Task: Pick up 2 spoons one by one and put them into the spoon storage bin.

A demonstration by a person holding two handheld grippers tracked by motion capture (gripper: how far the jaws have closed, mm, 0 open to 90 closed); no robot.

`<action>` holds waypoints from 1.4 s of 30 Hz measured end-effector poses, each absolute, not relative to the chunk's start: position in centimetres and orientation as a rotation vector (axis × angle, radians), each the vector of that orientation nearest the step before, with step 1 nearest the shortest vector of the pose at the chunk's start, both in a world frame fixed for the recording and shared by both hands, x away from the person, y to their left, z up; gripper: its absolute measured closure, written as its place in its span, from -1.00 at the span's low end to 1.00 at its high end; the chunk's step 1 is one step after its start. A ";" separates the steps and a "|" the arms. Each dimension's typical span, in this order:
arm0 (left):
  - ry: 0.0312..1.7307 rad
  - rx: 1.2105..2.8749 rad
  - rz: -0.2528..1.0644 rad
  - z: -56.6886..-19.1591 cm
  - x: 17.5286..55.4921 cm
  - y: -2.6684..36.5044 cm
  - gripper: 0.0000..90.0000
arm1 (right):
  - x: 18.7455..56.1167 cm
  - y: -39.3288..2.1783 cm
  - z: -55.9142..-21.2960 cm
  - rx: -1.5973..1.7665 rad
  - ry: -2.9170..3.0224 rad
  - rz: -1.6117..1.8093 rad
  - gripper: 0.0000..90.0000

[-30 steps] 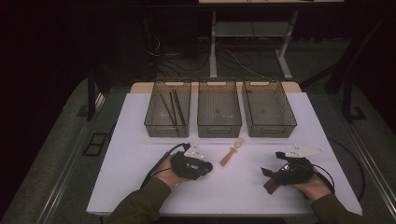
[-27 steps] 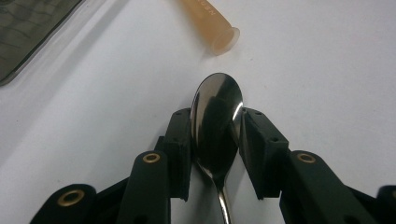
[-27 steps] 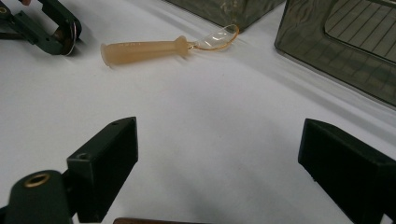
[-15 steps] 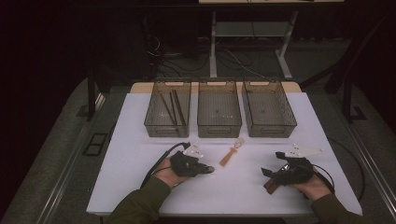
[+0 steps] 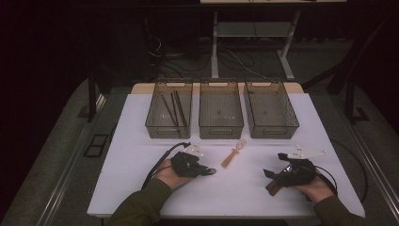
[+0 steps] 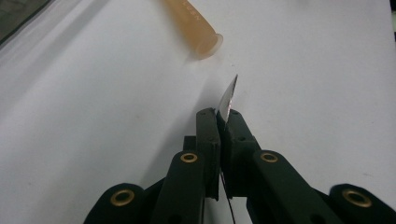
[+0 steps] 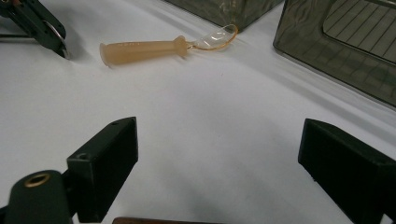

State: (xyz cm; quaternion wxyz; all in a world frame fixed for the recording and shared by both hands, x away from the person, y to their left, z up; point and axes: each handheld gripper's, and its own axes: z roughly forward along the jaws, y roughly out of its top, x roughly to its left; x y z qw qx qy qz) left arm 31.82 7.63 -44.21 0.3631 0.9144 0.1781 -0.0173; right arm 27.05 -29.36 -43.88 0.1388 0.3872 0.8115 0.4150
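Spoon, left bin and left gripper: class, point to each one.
Spoon (image 5: 230, 158), high view, on its handle.
Left bin (image 5: 168, 128), high view, on its front wall.
Left gripper (image 6: 224, 116), left gripper view, at the shut jaw tips, clamped on a thin metal blade (image 6: 229, 95).

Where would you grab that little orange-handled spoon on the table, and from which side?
Probably on the thick orange handle of the spoon, not its thin clear bowl. It lies flat, apart from the bins, its handle end toward the person. The open right claw could come from above or the near side, closing across the handle's width. The left claw already pinches a thin shiny piece.
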 end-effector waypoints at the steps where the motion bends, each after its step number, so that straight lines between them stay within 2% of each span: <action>1: 0.476 2.339 -0.049 -44.3 31.7 7.5 0.93 | 27.1 -29.4 -43.9 1.117 2.346 1.200 -0.74; 19: 0.511 2.315 -0.001 -43.2 32.1 8.3 0.93 | 26.9 -29.1 -43.8 1.131 2.313 1.250 -0.74; 42: 0.534 2.162 0.052 -40.6 33.5 9.4 0.93 | 25.9 -29.2 -43.9 1.122 2.282 1.310 -0.74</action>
